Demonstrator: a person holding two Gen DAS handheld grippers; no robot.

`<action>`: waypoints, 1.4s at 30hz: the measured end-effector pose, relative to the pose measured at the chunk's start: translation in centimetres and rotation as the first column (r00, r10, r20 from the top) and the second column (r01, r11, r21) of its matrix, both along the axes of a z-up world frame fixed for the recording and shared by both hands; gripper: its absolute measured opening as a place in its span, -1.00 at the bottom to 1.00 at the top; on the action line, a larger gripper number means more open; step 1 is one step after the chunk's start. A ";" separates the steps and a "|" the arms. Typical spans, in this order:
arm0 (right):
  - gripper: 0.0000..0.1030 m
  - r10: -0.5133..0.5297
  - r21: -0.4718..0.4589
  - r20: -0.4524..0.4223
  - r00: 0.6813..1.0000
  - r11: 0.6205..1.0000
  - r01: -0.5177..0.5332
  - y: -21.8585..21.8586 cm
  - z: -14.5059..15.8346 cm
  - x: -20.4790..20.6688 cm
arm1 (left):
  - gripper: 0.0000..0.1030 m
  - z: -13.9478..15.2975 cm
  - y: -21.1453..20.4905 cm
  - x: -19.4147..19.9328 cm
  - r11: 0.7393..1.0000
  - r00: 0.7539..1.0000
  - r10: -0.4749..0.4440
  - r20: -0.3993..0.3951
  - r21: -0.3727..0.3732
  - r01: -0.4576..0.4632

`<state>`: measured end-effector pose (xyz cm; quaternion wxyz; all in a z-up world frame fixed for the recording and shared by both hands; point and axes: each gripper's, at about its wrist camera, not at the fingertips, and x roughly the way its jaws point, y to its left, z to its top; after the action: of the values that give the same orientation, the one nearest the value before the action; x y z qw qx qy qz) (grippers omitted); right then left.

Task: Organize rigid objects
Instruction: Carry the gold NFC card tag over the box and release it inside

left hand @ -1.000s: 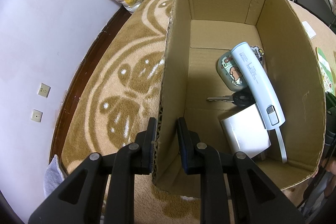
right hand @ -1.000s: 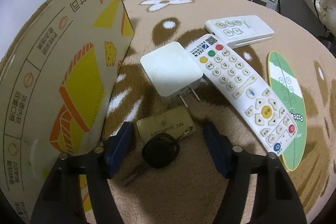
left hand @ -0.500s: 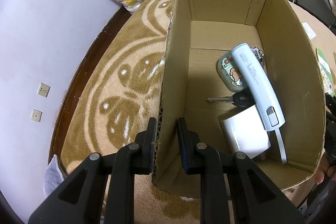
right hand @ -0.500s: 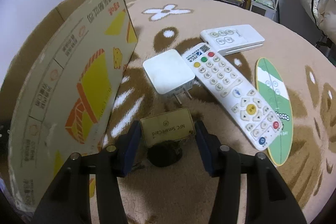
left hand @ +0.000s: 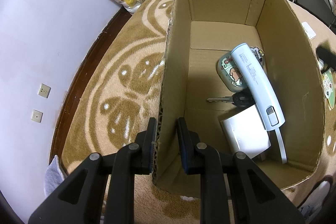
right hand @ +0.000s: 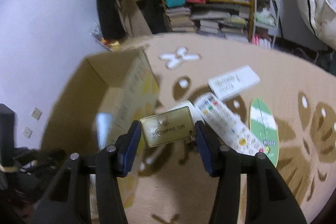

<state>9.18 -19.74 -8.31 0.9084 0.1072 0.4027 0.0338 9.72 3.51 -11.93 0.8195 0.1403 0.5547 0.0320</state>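
A tan patterned rug covers the floor. The left gripper straddles the cardboard box wall, jaws clamped on it (power bank inside). The right gripper holds the gold NFC card aloft, near the box's right wall, with the remote on the rug beyond.

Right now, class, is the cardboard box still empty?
No. The cardboard box already holds a pale blue power bank, a key and a white adapter.
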 end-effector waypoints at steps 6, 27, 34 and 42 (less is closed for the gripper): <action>0.07 0.041 0.032 0.102 0.994 0.998 -0.044 1.6 4.2 0.4 | -0.62 0.2 -0.1 0.0 1.000 1.000 0.002 -0.001 -0.003 -0.002; 0.09 0.207 0.071 0.106 0.973 0.974 -0.215 7.8 4.4 1.2 | -0.61 0.2 0.1 0.2 1.000 1.000 0.012 -0.007 -0.012 -0.012; 0.10 0.193 0.106 0.093 0.977 0.974 -0.202 7.2 3.9 1.1 | -0.61 -0.1 0.0 0.3 1.000 1.000 0.007 -0.003 0.000 -0.007; 0.10 0.186 0.084 0.093 0.978 0.977 -0.194 7.1 3.9 1.0 | -0.61 0.1 0.0 0.1 1.000 1.000 0.008 -0.003 -0.009 -0.008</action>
<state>10.18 -12.59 -4.36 0.9113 0.1085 0.3705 0.1434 9.87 3.49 -11.87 0.8193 0.1343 0.5565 0.0325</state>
